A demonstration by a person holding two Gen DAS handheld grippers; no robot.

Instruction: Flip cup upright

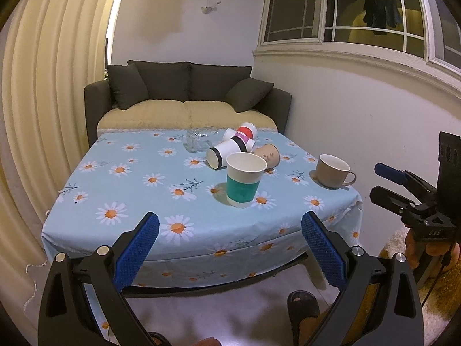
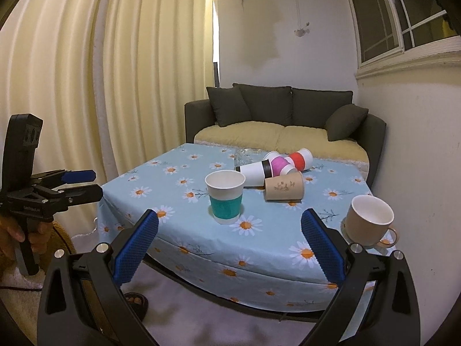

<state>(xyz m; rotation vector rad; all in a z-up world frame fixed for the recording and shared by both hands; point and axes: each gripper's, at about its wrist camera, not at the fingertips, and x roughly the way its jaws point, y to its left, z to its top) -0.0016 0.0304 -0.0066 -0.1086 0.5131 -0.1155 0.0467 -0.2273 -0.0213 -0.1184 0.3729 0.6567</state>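
Observation:
A white paper cup with a teal band (image 1: pixel 244 183) (image 2: pixel 225 200) stands upright near the front of the table (image 1: pixel 115 201) (image 2: pixel 259 248). Behind it several paper cups lie on their sides: a black-banded one (image 1: pixel 226 153) (image 2: pixel 255 173), a brown one (image 1: pixel 268 155) (image 2: pixel 283 189), a pink-banded one (image 2: pixel 279 165) and a red-banded one (image 1: pixel 247 131) (image 2: pixel 299 158). A beige mug (image 1: pixel 334 174) (image 2: pixel 368 225) stands upright at the right. My left gripper (image 1: pixel 230 225) (image 2: pixel 82 183) and right gripper (image 2: pixel 230 222) (image 1: pixel 383 181) are both open and empty, held before the table's front edge.
The table has a light blue daisy cloth. A clear glass object (image 1: pixel 198 141) (image 2: pixel 245 155) sits at the back. A dark sofa (image 1: pixel 187 98) (image 2: pixel 288 121) stands behind the table. Curtains (image 1: pixel 43 101) hang on the left, a wall (image 1: pixel 360 115) on the right.

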